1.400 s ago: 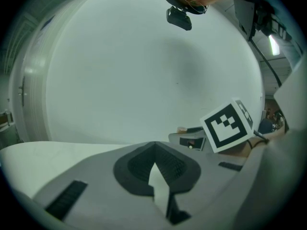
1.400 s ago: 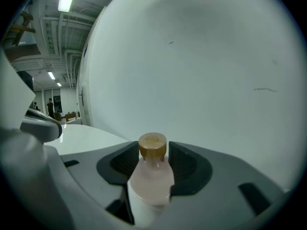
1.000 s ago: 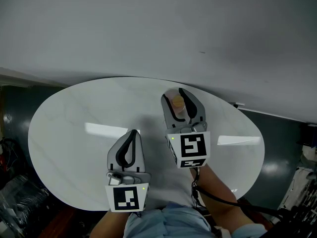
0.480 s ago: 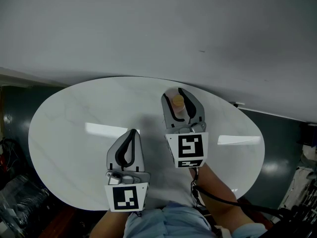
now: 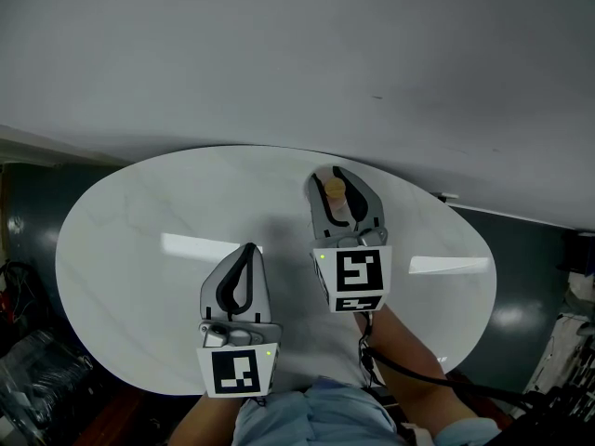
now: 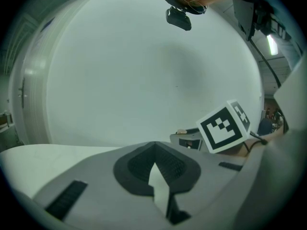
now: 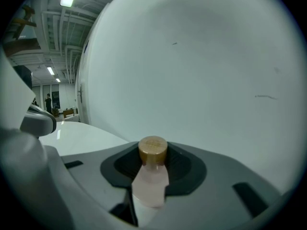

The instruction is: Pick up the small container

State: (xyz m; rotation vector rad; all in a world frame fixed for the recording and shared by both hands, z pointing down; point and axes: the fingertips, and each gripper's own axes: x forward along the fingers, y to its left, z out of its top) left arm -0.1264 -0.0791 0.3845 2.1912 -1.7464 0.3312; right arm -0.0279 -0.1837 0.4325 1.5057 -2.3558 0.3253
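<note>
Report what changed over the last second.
The right gripper has just been closing its jaws onto the small container, which stands between them on the white table. They now appear to press its sides. Both grippers kept their place. The left gripper is shut and empty.

Dim, cool overhead light.
Glare streaks lie on the counter; both gripper views bend and darken at their edges.
</note>
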